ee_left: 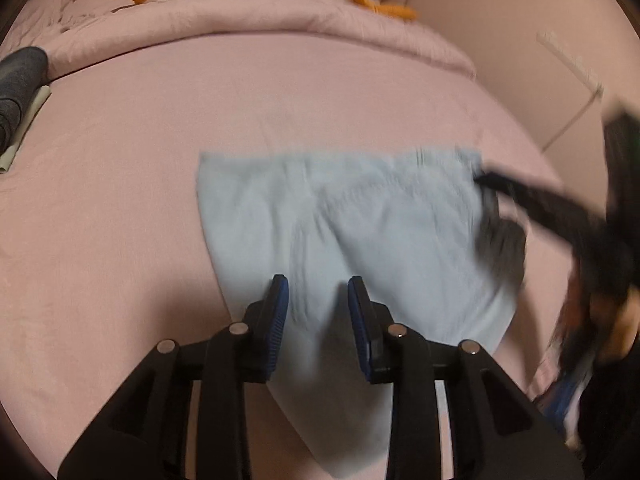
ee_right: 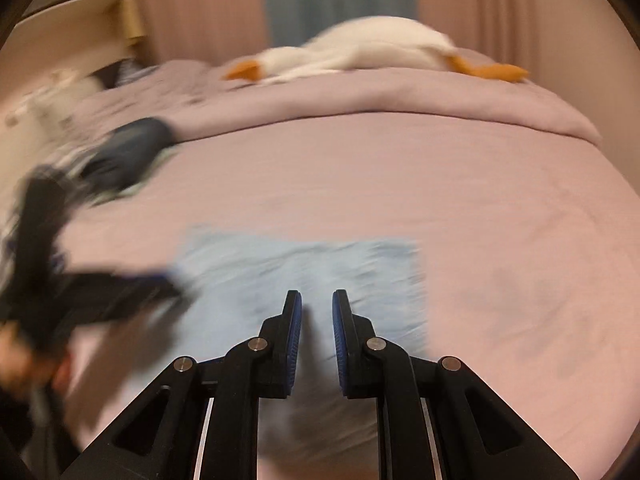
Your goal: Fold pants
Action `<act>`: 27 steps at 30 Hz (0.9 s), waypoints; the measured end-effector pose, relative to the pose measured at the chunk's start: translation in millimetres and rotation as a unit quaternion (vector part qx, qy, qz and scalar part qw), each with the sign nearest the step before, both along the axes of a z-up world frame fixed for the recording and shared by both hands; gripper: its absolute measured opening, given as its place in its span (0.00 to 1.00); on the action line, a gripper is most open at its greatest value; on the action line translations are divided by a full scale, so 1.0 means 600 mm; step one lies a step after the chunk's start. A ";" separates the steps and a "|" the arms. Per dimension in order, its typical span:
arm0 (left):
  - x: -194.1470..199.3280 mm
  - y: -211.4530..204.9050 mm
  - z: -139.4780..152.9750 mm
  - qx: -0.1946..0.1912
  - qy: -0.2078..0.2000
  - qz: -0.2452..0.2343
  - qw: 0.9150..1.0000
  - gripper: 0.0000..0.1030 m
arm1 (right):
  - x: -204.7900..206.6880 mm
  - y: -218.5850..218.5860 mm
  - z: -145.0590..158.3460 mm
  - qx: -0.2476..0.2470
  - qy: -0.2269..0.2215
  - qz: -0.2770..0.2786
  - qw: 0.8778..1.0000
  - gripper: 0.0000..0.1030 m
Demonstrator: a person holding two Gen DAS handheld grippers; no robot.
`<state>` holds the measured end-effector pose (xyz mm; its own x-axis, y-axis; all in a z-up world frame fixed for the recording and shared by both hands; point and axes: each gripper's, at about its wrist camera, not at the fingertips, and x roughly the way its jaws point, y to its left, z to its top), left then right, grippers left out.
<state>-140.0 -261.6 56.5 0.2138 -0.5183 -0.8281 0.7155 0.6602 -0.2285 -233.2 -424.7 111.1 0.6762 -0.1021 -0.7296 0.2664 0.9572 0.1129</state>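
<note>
Light blue pants lie folded and flat on the pink bed sheet. My left gripper hovers over their near left part, jaws apart, nothing between the pads. In the left wrist view my right gripper comes in blurred from the right, its tip at the pants' far right corner. The right wrist view shows the same pants under my right gripper, whose pads stand a narrow gap apart with no cloth pinched. My left gripper is a dark blur at the pants' left edge.
A white plush goose with orange feet lies on the bunched pink duvet at the back. A dark folded garment rests at the bed's left side. Pink curtains hang behind. A hand grips the right tool.
</note>
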 end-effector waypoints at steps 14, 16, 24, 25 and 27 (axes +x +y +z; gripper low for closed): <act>-0.048 -0.005 0.005 0.023 -0.043 -0.012 0.999 0.30 | -0.046 0.030 -0.004 -0.012 0.008 0.009 1.000 0.15; -0.059 -0.004 0.001 0.023 -0.048 -0.015 0.998 0.30 | -0.054 0.052 -0.008 -0.019 0.007 0.025 0.999 0.15; -0.074 -0.001 -0.010 0.034 -0.057 -0.014 0.998 0.32 | -0.067 0.095 -0.061 -0.084 0.059 0.017 0.995 0.15; -0.076 0.004 -0.009 0.031 -0.055 -0.012 0.998 0.32 | -0.066 0.095 -0.060 -0.083 0.059 0.017 0.995 0.15; -0.081 0.013 -0.005 0.025 -0.051 -0.007 0.998 0.33 | -0.066 0.084 -0.049 -0.058 0.057 0.013 0.997 0.15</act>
<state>-188.3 -253.8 53.3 0.2906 -0.4809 -0.8272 0.7432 0.6579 -0.1214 -272.8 -374.2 81.5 0.5932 -0.1740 -0.7860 0.2453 0.9690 -0.0293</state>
